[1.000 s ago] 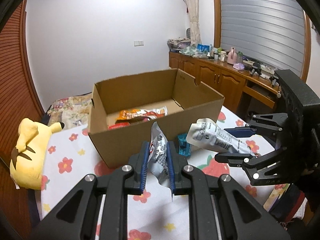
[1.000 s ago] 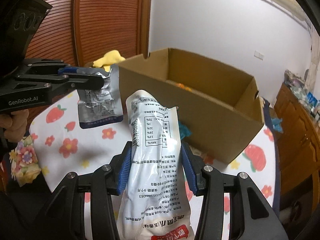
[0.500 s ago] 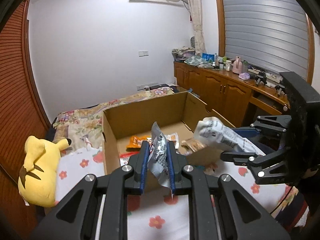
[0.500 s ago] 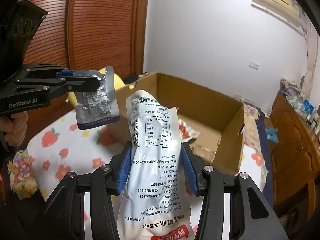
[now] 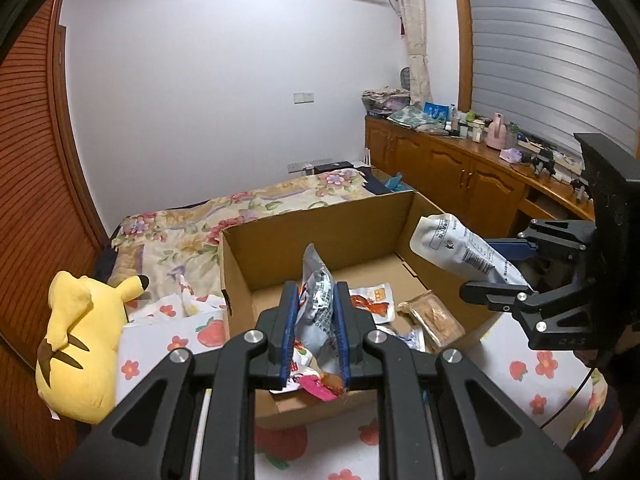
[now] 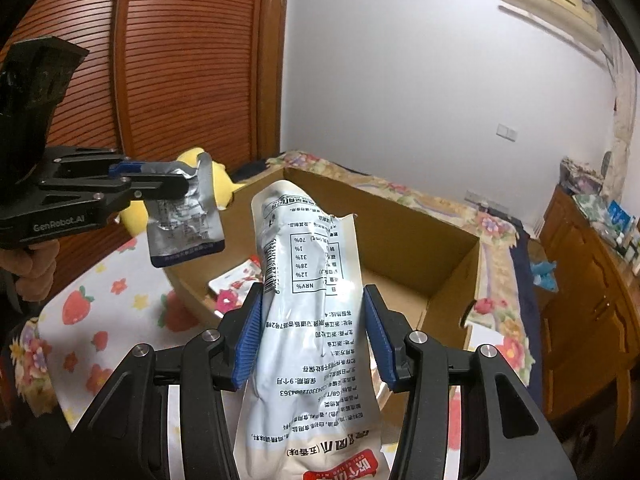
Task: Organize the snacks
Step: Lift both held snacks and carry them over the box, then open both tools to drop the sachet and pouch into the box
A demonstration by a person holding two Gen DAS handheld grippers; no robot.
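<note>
Cardboard frames the whole step: the open box (image 5: 316,220) sits on the flower-print cloth (image 5: 532,364) of the bed, and both packets are poised above it. A small silver pouch (image 5: 318,304) is pinched edge-on between the blue pads of the left gripper (image 5: 316,320), hanging over the box's near wall, while a long white packet (image 6: 308,312) is clamped round its middle by the right gripper (image 6: 310,336), its top end reaching over the box's right-hand wall. Inside, along the near side of the floor, several snacks already lie — an orange-and-white packet (image 5: 370,300) and a brown one (image 5: 434,316) among them — and the far half of the floor is bare cardboard. To drop well, I judge each packet should be carried fully past its wall and lowered toward that bare far half before the jaws part; the white packet is long and floppy, so letting go too soon could leave it draped over the rim. Both tools are held raised and tilted down toward the box from neighbouring sides, well apart from one another — the left one's handle in a hand (image 6: 34,268) at the cloth's left edge. A yellow plush toy (image 5: 76,340) lies beside the box's left wall.
</note>
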